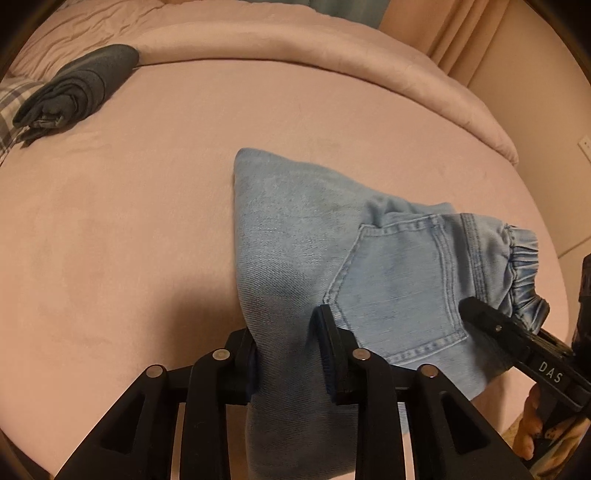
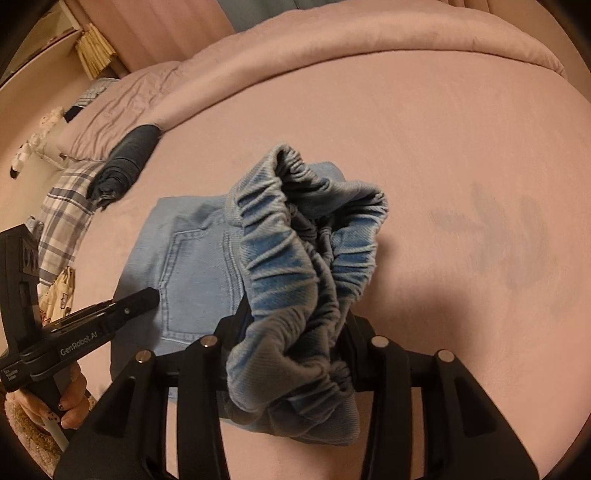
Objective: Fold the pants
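A pair of light blue jeans [image 1: 303,236] lies partly folded on the pink bed sheet [image 1: 129,206], in the lower right part of the left wrist view, with the back pocket [image 1: 399,284] facing up and the gathered elastic waistband [image 1: 524,273] out toward 3 o'clock.

The left gripper [image 1: 286,343] has its two black fingers [image 1: 328,343] closed onto a thick fold of the denim at 6 o'clock; the cloth runs down between them and hangs below the frame. In the right wrist view the same tool comes in from 9 o'clock, its tip resting against the jeans beside the pocket seam.

The right gripper [image 2: 295,325] holds the bunched waistband [image 2: 306,236], which bulges up and over its fingers [image 2: 231,328] so that their tips are mostly hidden under the ruffled cloth; the fabric is pinched between them. From the left wrist view this gripper enters at about 4 o'clock, meeting the waistband edge.

Behind the waistband the rest of the jeans [image 2: 192,251] lies flat on the sheet.

Well apart from the jeans, at 10 o'clock in both views, a rolled dark grey garment [image 1: 77,88] rests on the bed beside a plaid pillow [image 2: 66,214]. A rolled-back pink duvet [image 1: 295,40] crosses the bed at 12 o'clock, and beige curtains [image 1: 454,33] hang at 1 o'clock.
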Motion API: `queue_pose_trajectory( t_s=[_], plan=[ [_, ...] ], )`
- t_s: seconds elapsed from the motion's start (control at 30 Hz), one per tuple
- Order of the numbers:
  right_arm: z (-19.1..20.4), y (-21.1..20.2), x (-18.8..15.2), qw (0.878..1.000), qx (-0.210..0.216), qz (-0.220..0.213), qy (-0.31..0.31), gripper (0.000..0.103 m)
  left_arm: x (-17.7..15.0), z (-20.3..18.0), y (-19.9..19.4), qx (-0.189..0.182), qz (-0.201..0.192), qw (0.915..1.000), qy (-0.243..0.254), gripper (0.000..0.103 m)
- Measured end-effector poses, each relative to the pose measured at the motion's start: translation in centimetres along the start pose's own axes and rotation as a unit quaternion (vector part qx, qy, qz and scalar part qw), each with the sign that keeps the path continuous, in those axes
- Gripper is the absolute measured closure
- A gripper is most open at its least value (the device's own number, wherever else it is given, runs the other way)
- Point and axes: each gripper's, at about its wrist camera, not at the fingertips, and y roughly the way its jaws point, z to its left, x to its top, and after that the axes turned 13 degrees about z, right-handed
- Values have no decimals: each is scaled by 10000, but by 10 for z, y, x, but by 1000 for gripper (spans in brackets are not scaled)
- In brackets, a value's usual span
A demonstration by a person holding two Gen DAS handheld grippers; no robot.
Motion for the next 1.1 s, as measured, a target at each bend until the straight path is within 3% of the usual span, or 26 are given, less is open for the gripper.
queue_pose_trajectory(
  t_s=[0.1, 0.23, 0.37, 0.57, 0.67, 0.83, 0.9, 1.1],
  plan=[
    [0, 6, 0, 9995, -318, 82, 0, 50, -1, -3, 3, 100, 6, 9999, -35, 67],
    [-2, 9, -3, 9986, -519, 67, 49, 44, -4, 3, 4, 312, -58, 9993, -219, 41],
    [-4, 4, -4, 9981, -608, 45, 129, 31, -12, 7, -1, 221, -52, 9993, -312, 40],
    [5, -14, -15, 9952, -968, -158, 26, 29, -27, 2, -26, -158, -157, 9994, -250, 39],
    [10, -34, -21, 9937, -1046, -399, -83, 20, -35, 0, -44, -438, -256, 9983, -273, 30],
    [23, -72, -30, 9912, -983, -849, -243, 14, -46, -12, -75, -437, -635, 9969, -156, 17],
    [29, -82, -34, 9904, -945, -966, -294, 9, -47, -16, -85, -478, -759, 9959, -89, 16],
    [49, -108, -43, 9861, -941, -1281, -476, 5, -57, -29, -106, -370, -1079, 9935, 38, 10]
  ],
)
